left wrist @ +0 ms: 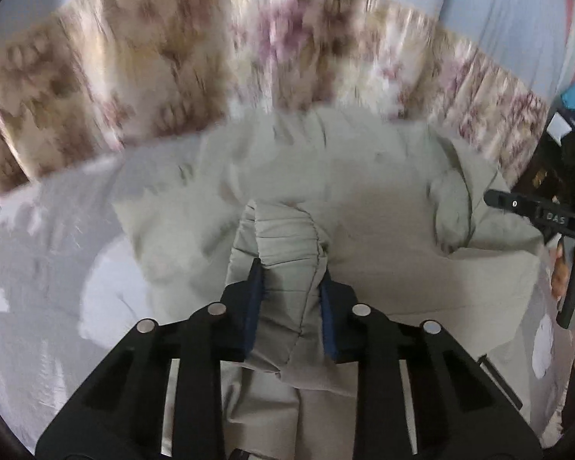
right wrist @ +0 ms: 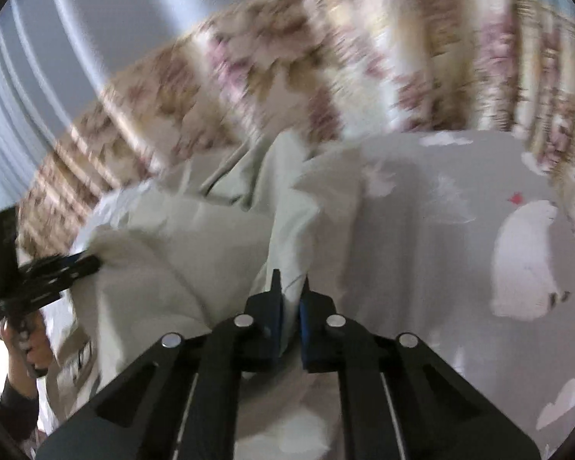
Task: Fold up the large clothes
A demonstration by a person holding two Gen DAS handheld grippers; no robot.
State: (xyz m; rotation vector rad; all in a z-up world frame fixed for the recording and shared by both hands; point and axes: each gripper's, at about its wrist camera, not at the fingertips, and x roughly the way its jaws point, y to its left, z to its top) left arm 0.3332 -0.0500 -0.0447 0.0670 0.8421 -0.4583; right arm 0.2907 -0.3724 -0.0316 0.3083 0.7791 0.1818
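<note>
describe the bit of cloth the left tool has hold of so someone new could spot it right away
On the grey sheet with white shapes, below the floral cover, lies a pale grey-green garment. The left tool is shut on its gathered elastic band. It alone shows tight parallel pleats; the cloth around it has loose, uneven wrinkles.

- The pale grey-green garment [left wrist: 364, 207] at the frame centre is matt woven cloth, creased, with a gathered, puckered band.
- The sheet [right wrist: 441, 230] beneath is smooth matt cloth, grey with white printed shapes.
- The floral fabric [left wrist: 153, 57] across the upper frame is pleated cloth, too blurred to tell its finish.
- The left gripper [left wrist: 291, 287] is matt black plastic with bright metal pins and dark blue pads.
- The right gripper [right wrist: 290, 299] looks the same.
</note>
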